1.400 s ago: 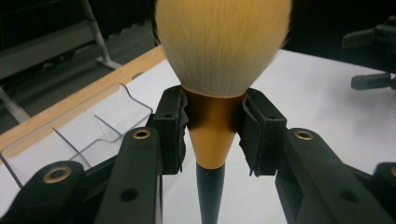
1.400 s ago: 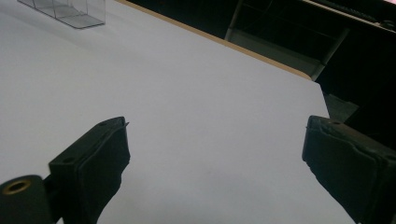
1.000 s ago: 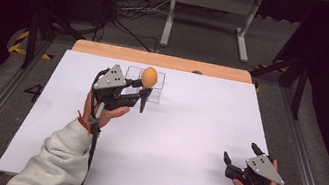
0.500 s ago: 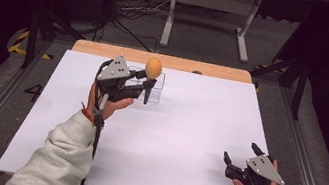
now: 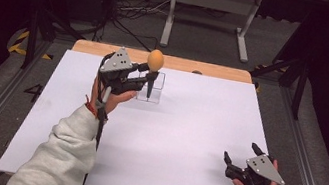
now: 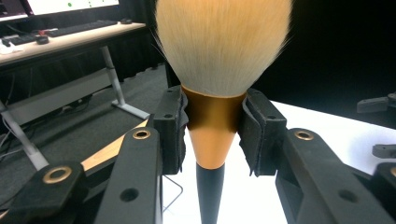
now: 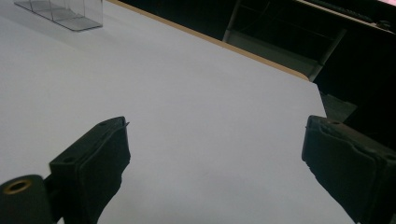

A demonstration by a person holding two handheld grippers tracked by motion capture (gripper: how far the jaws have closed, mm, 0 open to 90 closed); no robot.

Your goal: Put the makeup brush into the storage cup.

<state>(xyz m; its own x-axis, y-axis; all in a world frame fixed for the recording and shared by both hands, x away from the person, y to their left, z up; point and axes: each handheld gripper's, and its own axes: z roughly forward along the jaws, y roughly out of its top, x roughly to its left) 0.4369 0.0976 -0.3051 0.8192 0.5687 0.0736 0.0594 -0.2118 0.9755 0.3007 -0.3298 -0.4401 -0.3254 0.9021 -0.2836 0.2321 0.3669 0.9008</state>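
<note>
While clamped in left gripper (image 5: 147, 75) at gold ferrule | makeup brush (image 6: 219, 60), upright above far-left clear organizer (image 5: 151, 88) | light, soft bristles, slick handle | right gripper (image 5: 241, 158) wide open, near right.

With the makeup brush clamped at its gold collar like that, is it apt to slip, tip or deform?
The left gripper holds the makeup brush on its tapered gold collar, which looks smooth, so it may slide. The bristle head looks soft and would probably flatten if pressed. Its slim black handle suggests it would tip if stood alone.
</note>
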